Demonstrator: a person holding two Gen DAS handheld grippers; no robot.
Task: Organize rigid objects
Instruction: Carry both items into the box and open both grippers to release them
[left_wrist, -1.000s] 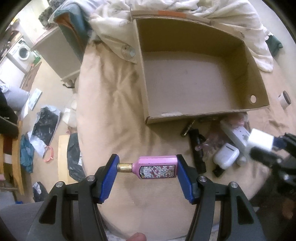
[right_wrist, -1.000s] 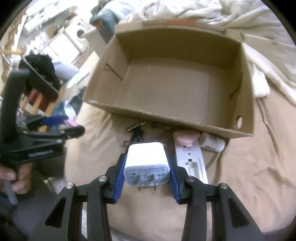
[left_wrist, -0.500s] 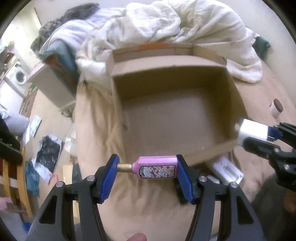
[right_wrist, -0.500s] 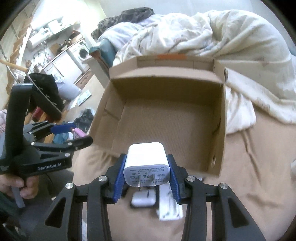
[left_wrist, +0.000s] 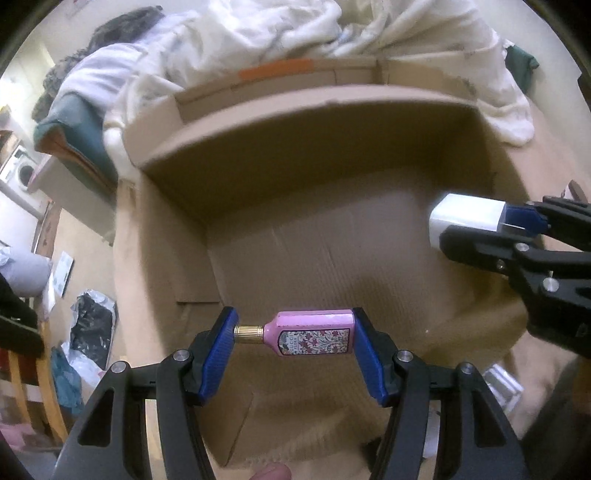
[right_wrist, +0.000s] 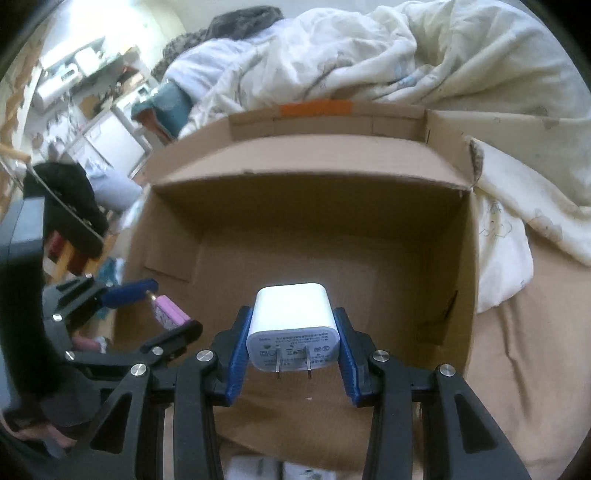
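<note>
Two handheld grippers hang over an open cardboard box (left_wrist: 369, 240) on a bed, each with something clamped between its blue fingers. At the far left of the left wrist view, a washing machine (left_wrist: 22, 173) and scattered bags on the floor (left_wrist: 88, 325) show past the edge of the tan bedspread (left_wrist: 125, 266). At lower centre of that view, the left gripper (left_wrist: 293, 334) holds a pink perfume bottle (left_wrist: 314, 336) lying crosswise, its gold cap (left_wrist: 249, 334) against the left finger and its flat base against the right one; the floral label faces the camera. The bottle hangs above the box's floor, near the front wall. At right in the same view, the right gripper (left_wrist: 476, 225) enters from the frame's edge with a white charger plug (left_wrist: 467, 218), also above the box's interior.

In the right wrist view, the left gripper (right_wrist: 159, 310) appears at lower left with the pink bottle (right_wrist: 170, 312) over the box's left wall. At lower centre the right gripper (right_wrist: 293, 338) is clamped on the sides of the white charger (right_wrist: 291, 321), its two metal prongs (right_wrist: 291, 367) pointing back toward the camera, over the brown box floor (right_wrist: 388, 266). A strip of orange tape (right_wrist: 316, 108) marks the far flap. A rumpled white duvet (right_wrist: 424, 66) fills the upper right, behind and beside the box.
</note>
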